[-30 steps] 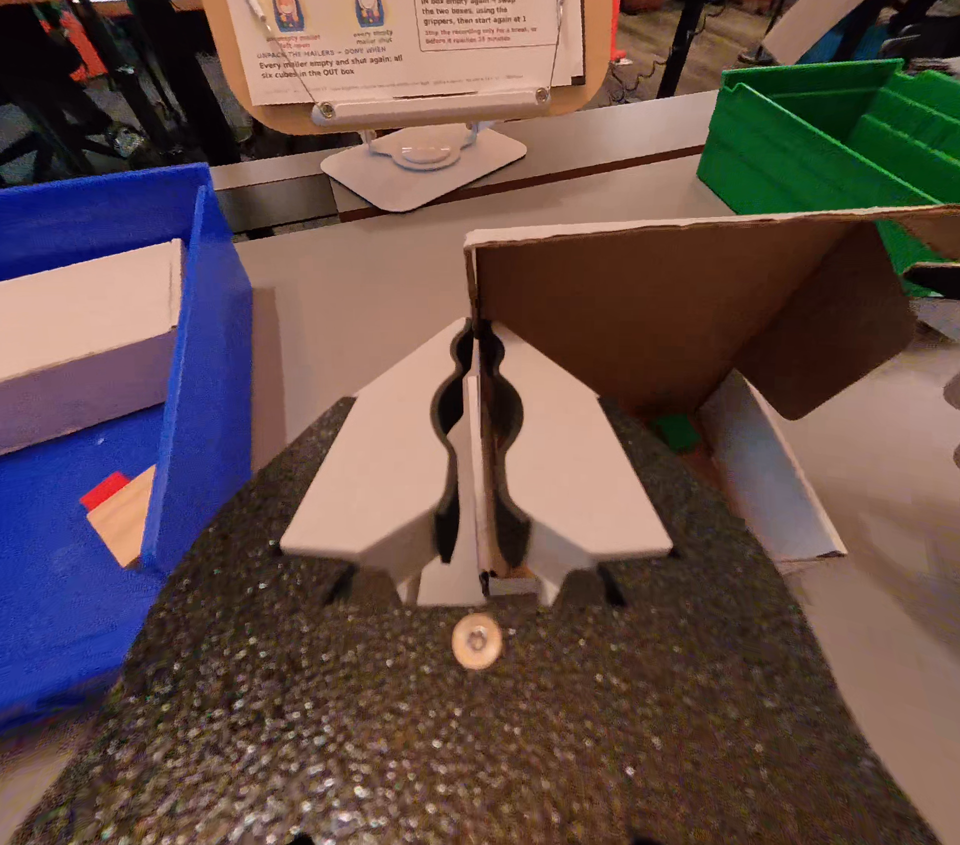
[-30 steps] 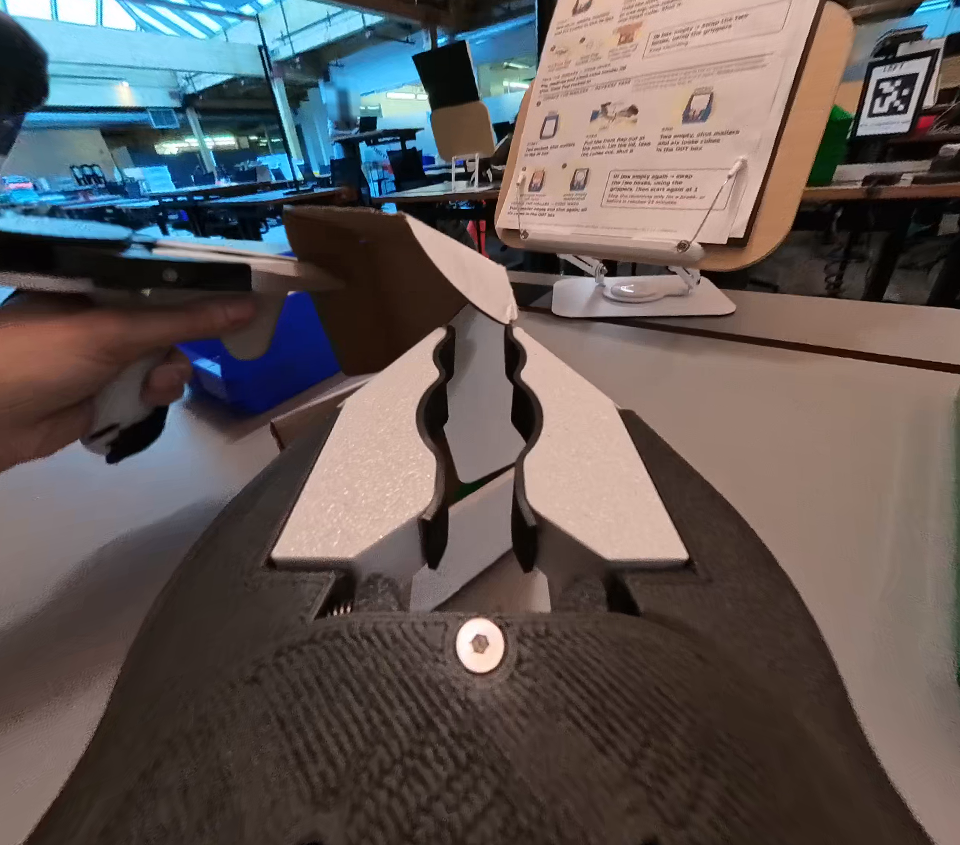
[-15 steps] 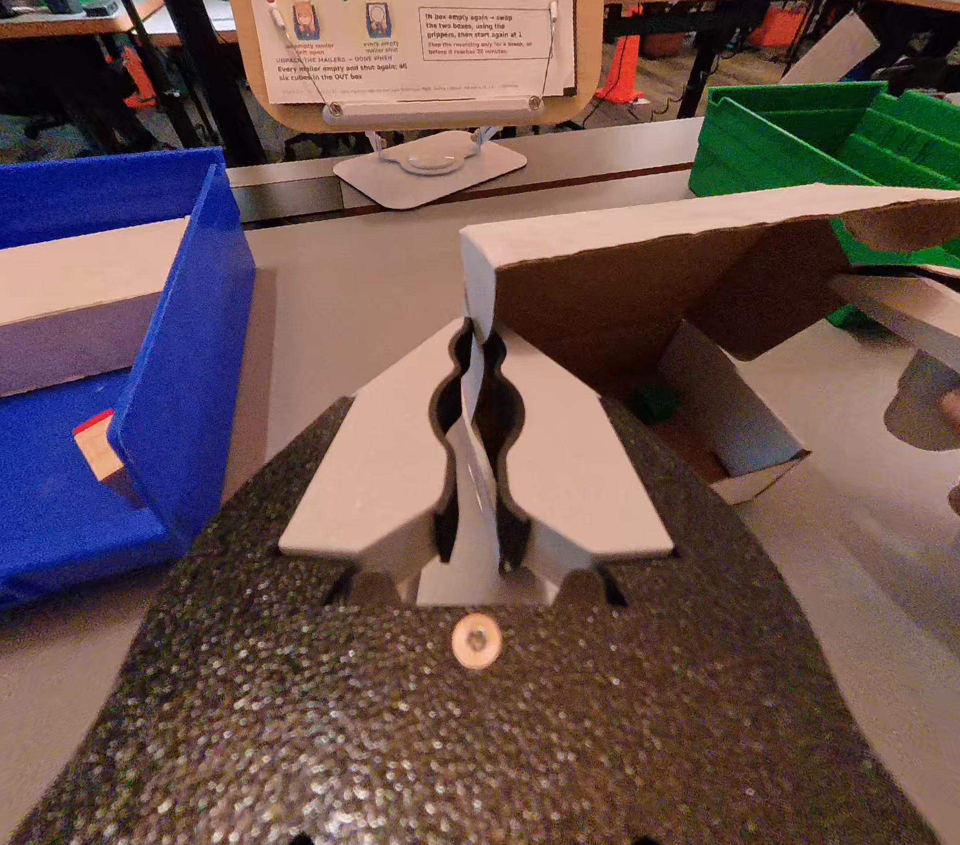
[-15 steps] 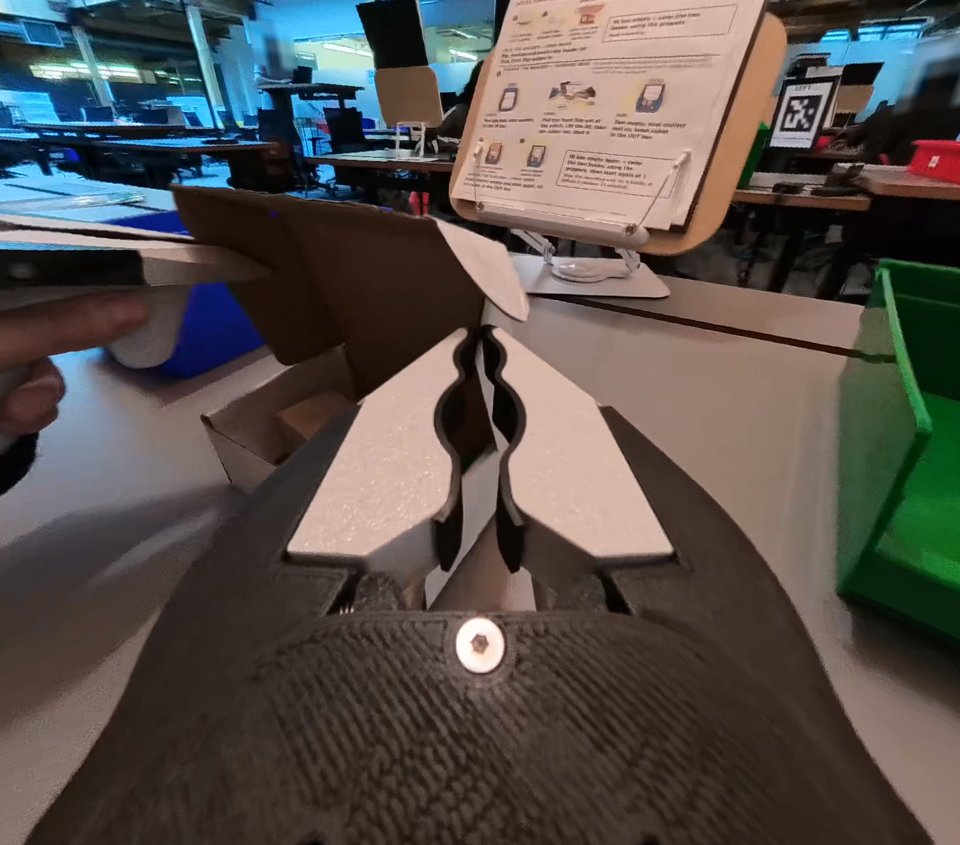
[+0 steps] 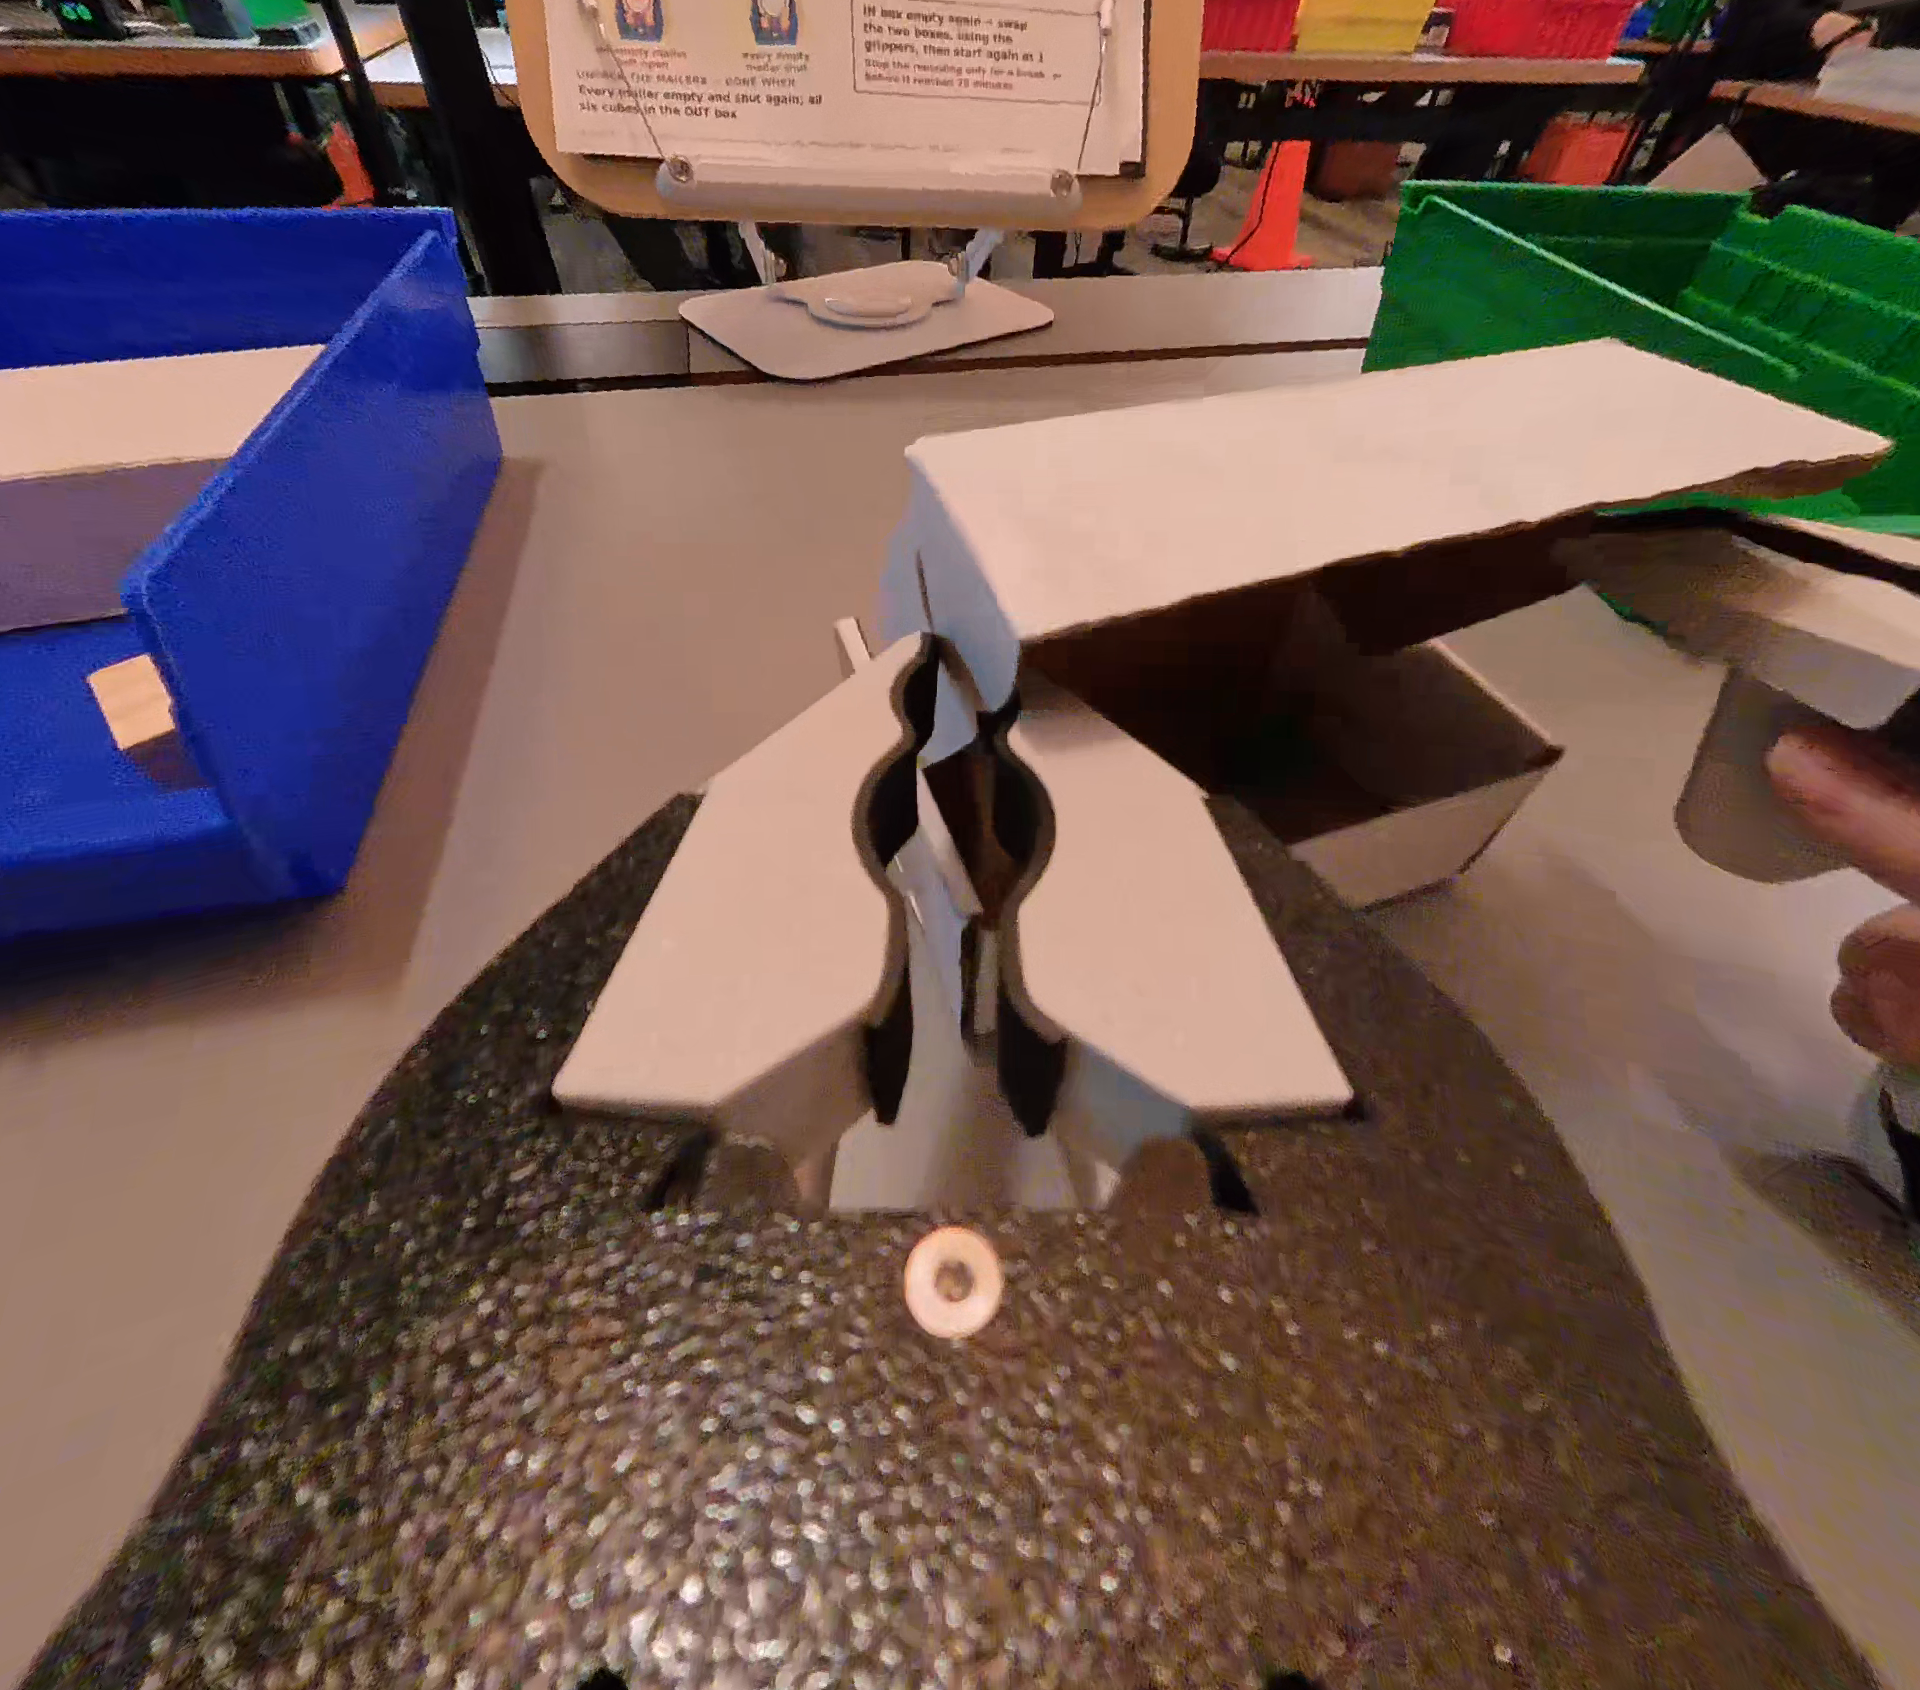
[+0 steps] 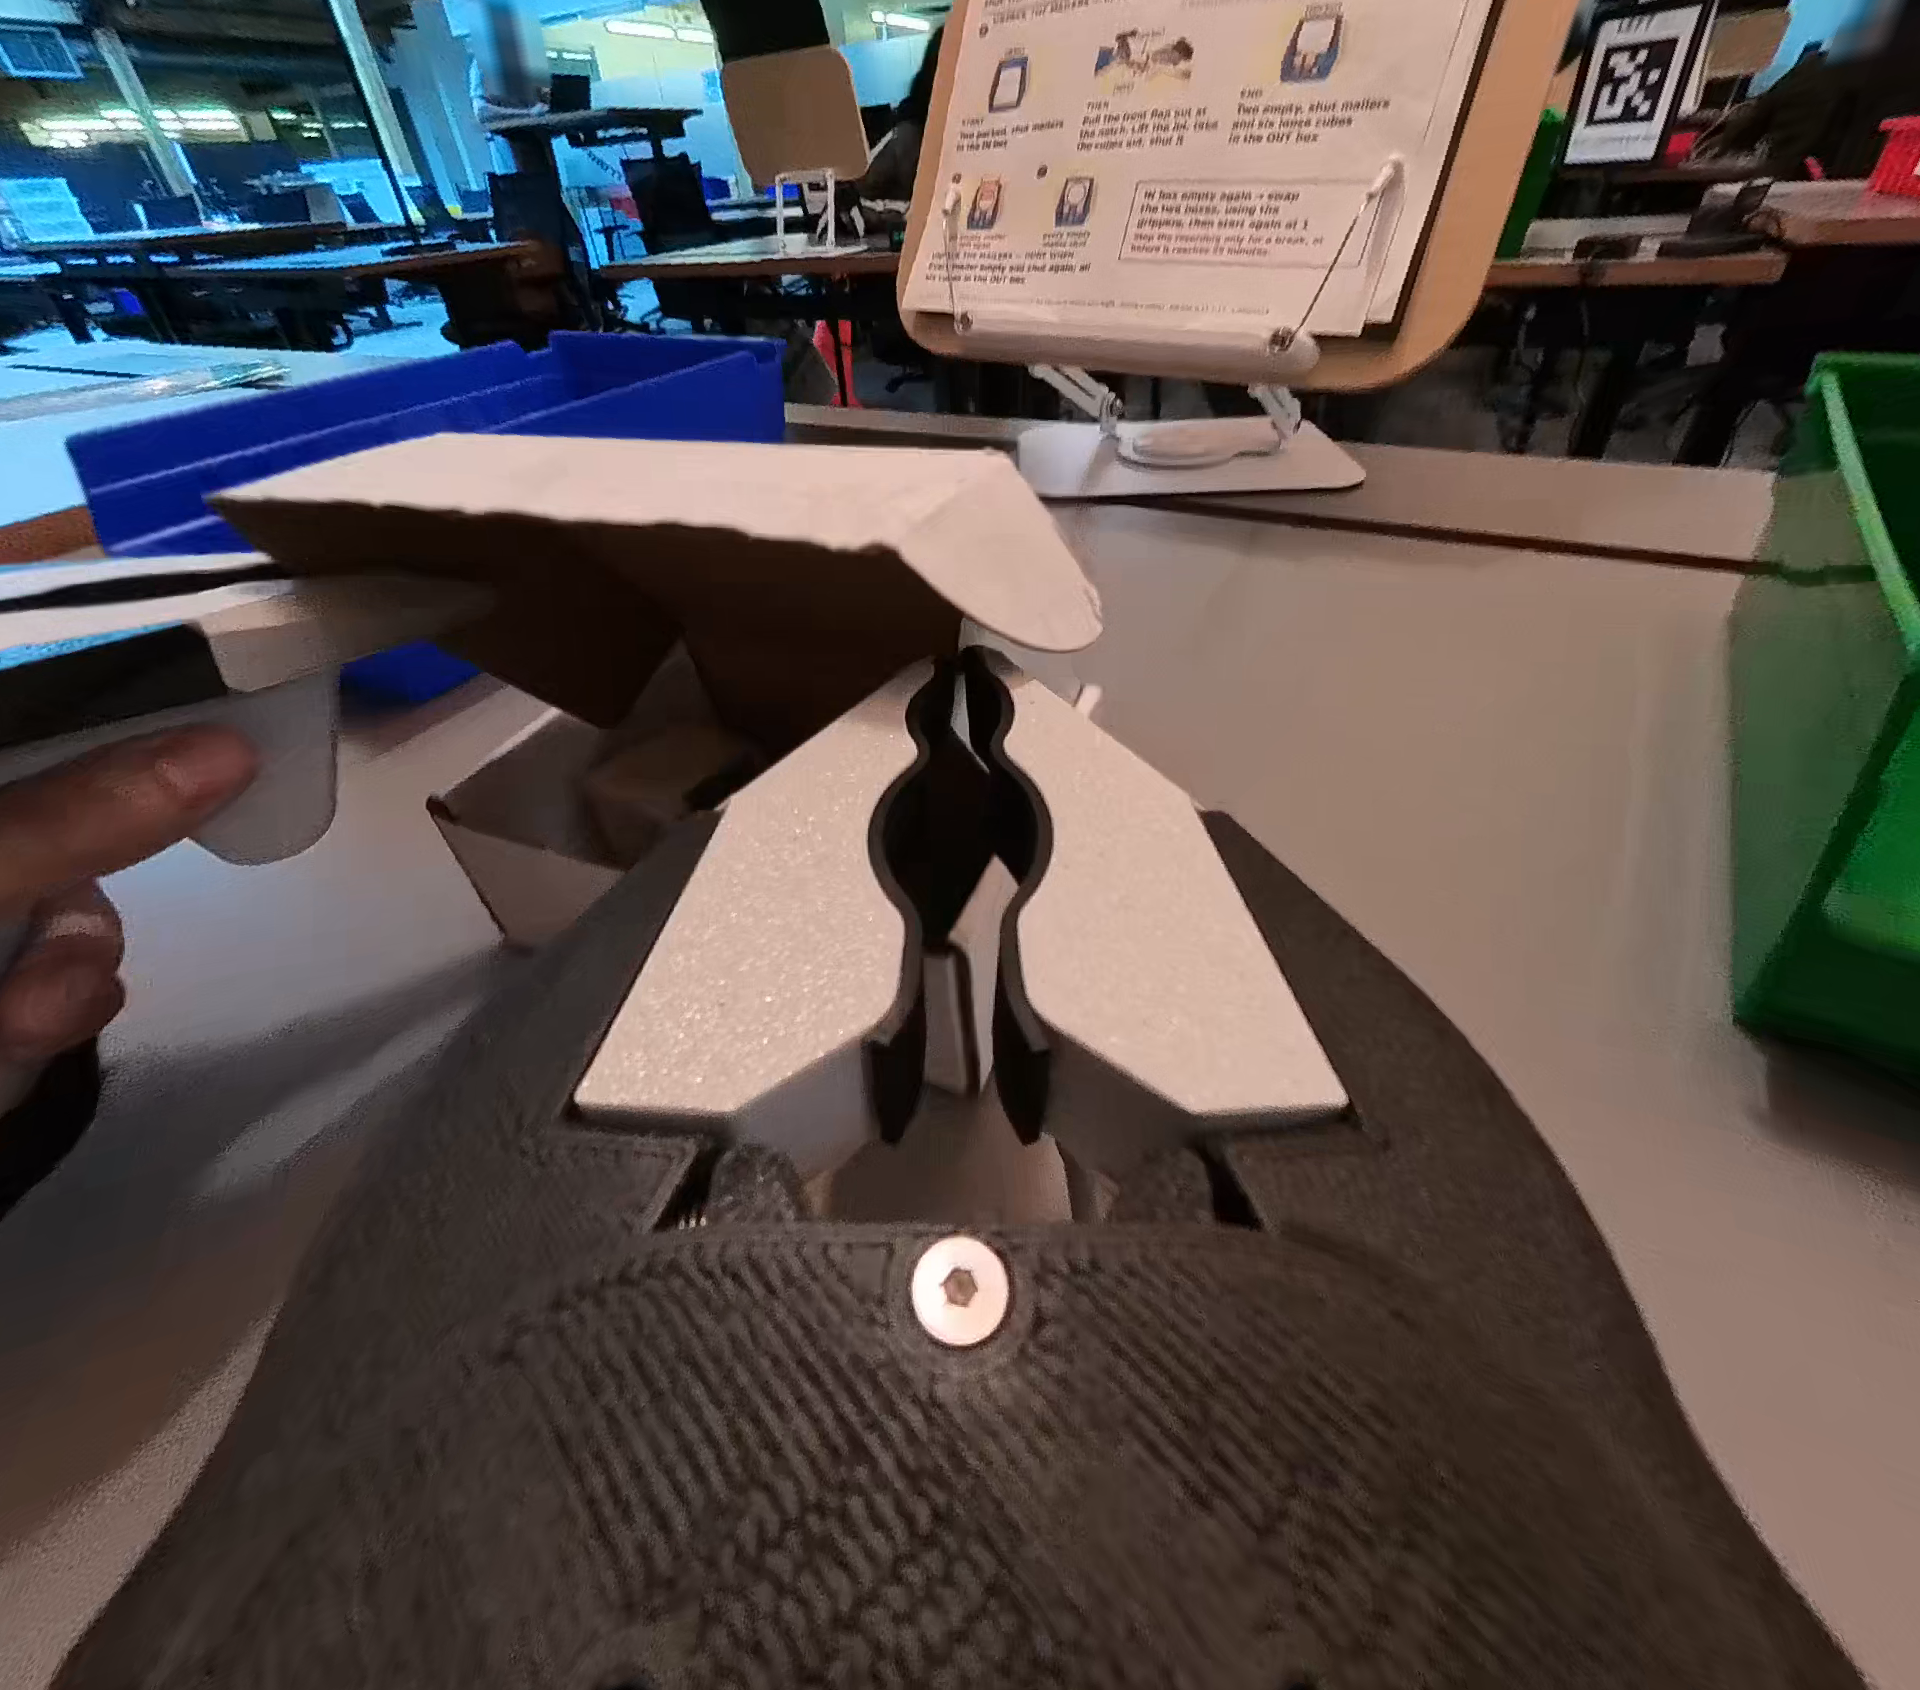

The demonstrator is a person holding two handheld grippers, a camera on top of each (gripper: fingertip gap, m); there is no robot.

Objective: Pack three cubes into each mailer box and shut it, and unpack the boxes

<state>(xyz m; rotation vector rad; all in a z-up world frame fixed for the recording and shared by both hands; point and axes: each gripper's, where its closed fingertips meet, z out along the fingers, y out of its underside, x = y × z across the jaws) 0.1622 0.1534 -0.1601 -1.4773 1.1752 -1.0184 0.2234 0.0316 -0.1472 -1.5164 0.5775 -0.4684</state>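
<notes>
Grey table (image 5: 665, 560), blue bin (image 5: 301, 560), green bin (image 5: 1621, 290), both tools pinching mailer lid (image 5: 1351, 477)

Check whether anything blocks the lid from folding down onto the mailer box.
Nothing visible blocks it. The lid, held at both ends by the left gripper and right gripper, hangs over the open mailer box; its interior is mostly shadowed.

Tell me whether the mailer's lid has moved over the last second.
Yes. The lid has swung down from near upright to almost flat over the mailer box; it now covers part of the green bin behind it.
</notes>
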